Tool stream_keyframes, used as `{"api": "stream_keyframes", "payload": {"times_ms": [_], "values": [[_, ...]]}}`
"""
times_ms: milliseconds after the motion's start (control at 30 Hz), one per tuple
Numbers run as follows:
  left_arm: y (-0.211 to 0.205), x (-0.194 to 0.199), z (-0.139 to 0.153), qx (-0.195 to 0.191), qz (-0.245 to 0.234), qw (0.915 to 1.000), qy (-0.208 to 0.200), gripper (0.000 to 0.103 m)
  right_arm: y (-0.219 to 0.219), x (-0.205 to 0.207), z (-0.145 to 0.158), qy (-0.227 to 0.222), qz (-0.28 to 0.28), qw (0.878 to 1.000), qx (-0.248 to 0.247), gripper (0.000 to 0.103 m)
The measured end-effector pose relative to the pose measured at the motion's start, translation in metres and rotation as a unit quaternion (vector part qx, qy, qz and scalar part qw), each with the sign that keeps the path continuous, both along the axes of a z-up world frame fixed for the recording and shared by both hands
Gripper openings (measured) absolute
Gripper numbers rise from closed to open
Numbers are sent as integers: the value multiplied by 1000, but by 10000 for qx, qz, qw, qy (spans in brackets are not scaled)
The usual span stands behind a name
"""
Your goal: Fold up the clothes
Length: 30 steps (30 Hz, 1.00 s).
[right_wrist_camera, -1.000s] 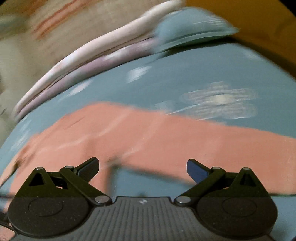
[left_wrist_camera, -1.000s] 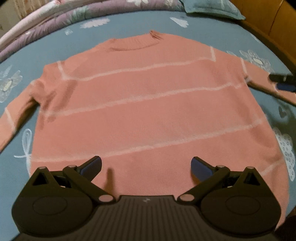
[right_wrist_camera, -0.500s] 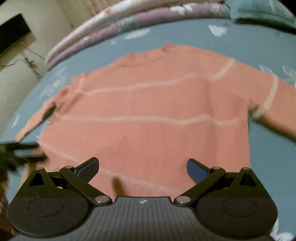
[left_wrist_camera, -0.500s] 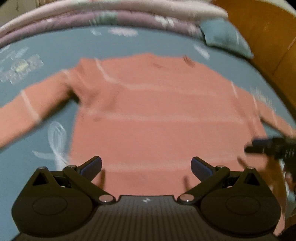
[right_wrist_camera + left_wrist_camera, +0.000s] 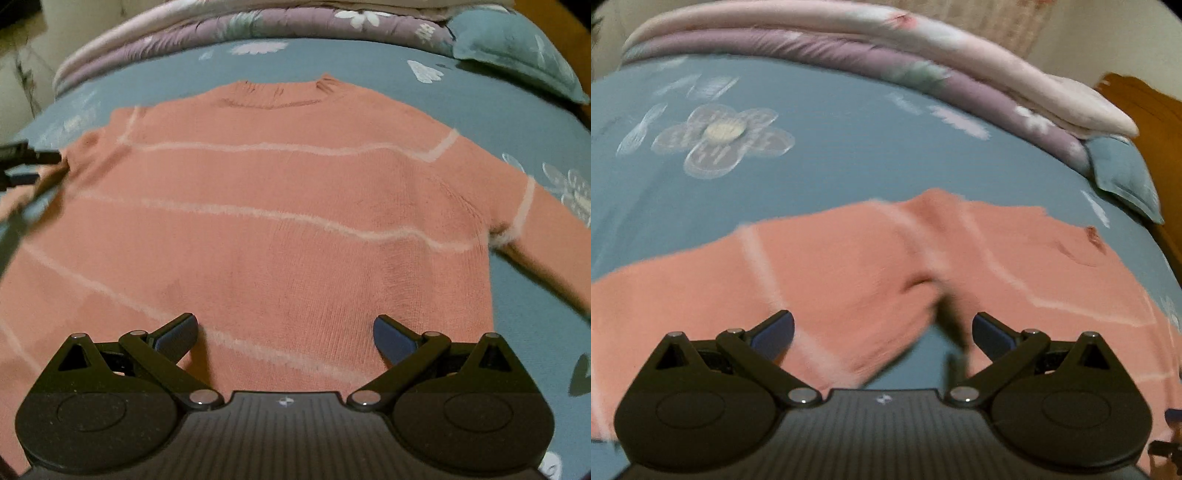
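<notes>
Lying flat on a blue bedsheet (image 5: 509, 122) printed with pale flowers is a salmon-pink sweater (image 5: 288, 229) with thin white stripes, its neckline pointing away from the cameras and its hem toward them.

At the far left of the right wrist view, the left gripper (image 5: 22, 166) shows as dark, blurred prongs at the sweater's left sleeve; whether it touches the cloth cannot be told there. In the left wrist view, the left gripper (image 5: 882, 332) has its two blue-tipped fingers spread wide apart with nothing between them. Under them sits the left sleeve (image 5: 757, 288), stretching out to the left, and the armpit where the sleeve meets the body. A small wedge of blue sheet shows in the gap below the armpit. This view is blurred.

Moving right, the right gripper (image 5: 284, 332) is poised over the lower middle of the sweater near the hem. Its fingers are also spread wide and grip nothing; whether they touch the knit cannot be told.

Farther right, the right sleeve (image 5: 546, 236) runs out toward the edge of the picture, with a white band at the shoulder.

Along the far side of the bed lie rolled quilts (image 5: 229, 26) in lilac and pale pink, and at the far right a blue pillow (image 5: 517, 51) beside a brown wooden headboard (image 5: 1145, 110).
</notes>
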<state>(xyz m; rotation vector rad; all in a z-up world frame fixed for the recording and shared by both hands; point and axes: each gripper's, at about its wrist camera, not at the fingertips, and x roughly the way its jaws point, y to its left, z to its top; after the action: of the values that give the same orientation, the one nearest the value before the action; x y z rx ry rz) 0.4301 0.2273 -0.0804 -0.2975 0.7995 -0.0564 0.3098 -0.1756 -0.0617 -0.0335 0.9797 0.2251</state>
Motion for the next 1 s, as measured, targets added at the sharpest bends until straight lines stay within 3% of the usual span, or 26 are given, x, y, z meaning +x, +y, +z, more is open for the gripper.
{"api": "stream_keyframes", "payload": {"times_ms": [233, 467, 567, 700, 833, 1000], "values": [[50, -38, -3, 140, 341, 9992, -135, 102, -1, 3, -1, 55, -90, 9999, 48, 103], [76, -64, 18, -388, 923, 9947, -218, 102, 2, 4, 1, 101, -77, 9999, -71, 103], [87, -84, 15, -921, 1170, 9885, -252, 102, 2, 4, 2, 106, -76, 9999, -93, 103], [99, -108, 0, -1210, 1591, 9798, -99, 102, 3, 6, 2, 137, -61, 9998, -127, 103], [110, -117, -13, -1203, 1714, 9775, -245, 102, 6, 9, 1, 161, -47, 9996, -224, 103], [117, -106, -14, -916, 1786, 9789, -383, 102, 7, 9, 1, 176, -55, 9995, -245, 103]]}}
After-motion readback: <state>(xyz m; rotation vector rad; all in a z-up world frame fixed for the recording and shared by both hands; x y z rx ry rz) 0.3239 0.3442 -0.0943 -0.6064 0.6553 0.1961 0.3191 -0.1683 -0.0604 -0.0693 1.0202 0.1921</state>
